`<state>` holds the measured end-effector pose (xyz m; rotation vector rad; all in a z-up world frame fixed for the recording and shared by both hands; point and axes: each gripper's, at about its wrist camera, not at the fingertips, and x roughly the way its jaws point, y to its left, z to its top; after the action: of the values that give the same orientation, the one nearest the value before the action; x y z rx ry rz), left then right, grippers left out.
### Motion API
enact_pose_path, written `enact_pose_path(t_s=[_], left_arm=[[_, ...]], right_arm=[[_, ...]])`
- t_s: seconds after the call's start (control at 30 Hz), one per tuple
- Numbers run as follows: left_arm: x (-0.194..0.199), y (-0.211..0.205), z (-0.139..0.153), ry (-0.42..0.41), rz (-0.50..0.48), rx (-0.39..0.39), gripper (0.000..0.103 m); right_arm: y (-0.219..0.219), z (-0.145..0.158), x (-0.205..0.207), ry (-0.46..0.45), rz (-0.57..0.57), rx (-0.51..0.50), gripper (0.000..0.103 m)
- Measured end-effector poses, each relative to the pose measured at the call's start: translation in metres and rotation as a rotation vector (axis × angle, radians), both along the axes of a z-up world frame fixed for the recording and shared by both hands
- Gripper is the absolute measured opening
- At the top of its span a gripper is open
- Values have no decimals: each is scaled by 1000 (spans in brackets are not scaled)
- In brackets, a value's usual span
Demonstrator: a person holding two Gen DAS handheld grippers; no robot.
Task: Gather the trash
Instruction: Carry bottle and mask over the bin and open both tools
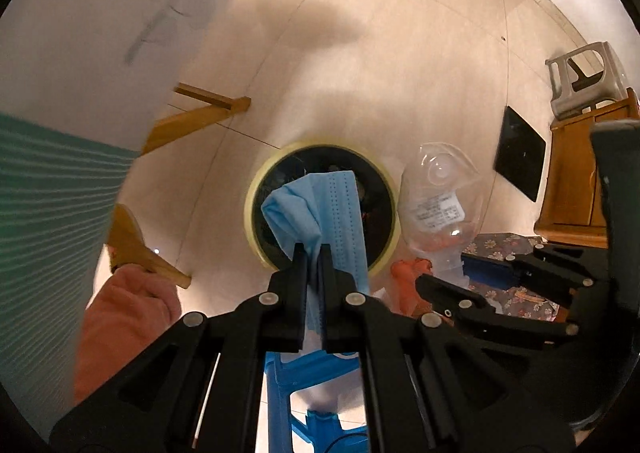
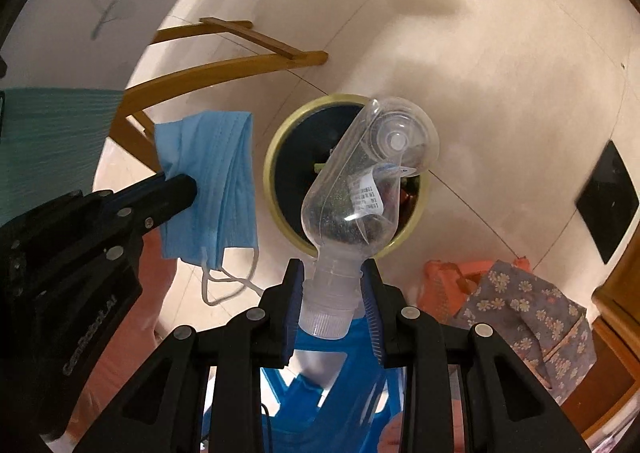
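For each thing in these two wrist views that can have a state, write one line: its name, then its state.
Left gripper: shut on the face mask.
Face mask: folded, hanging from the jaws above the bin.
Right gripper: shut on the bottle's neck.
Clear plastic bottle: empty-looking, capped, held base-first toward the bin.
Trash bin: open, no lid, dark inside with some rubbish.

The floor (image 1: 420,65) is pale, glossy tile crossed by thin seams. On it stands a round bin (image 1: 256,189) with a yellowish rim and a dark inside (its contents too dim to make out). To the right lies a flat black square (image 1: 520,153), with a grey plastic stool (image 1: 580,77) beyond it. Wooden furniture legs (image 2: 240,65) rest on the tile behind the bin.
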<state>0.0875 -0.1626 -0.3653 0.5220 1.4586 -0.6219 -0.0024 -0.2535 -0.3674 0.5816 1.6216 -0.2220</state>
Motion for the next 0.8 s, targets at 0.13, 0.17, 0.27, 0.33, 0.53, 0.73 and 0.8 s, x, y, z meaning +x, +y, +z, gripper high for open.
enact_pose_path(t_s=[0.13, 0.17, 0.27, 0.33, 0.53, 0.73, 0.8], left_arm=[[11, -2, -16, 26, 18, 6, 2], [17, -4, -22, 33, 25, 5, 2], [27, -5, -34, 51, 45, 9, 2], [32, -7, -42, 57, 55, 19, 2], [40, -11, -63, 89, 69, 45, 2], [42, -13, -74, 114, 83, 80, 9], [43, -13, -75, 118, 88, 90, 11]], right_arm=[[-9, -14, 0, 28, -23, -5, 28], [-10, -16, 1, 36, -26, -5, 28], [-13, -26, 2, 60, -29, -2, 28], [-15, -32, 1, 66, -28, 0, 28], [-17, -41, 2, 73, -27, 3, 28], [-17, -46, 1, 72, -23, 10, 28], [-16, -47, 2, 69, -21, 13, 28]])
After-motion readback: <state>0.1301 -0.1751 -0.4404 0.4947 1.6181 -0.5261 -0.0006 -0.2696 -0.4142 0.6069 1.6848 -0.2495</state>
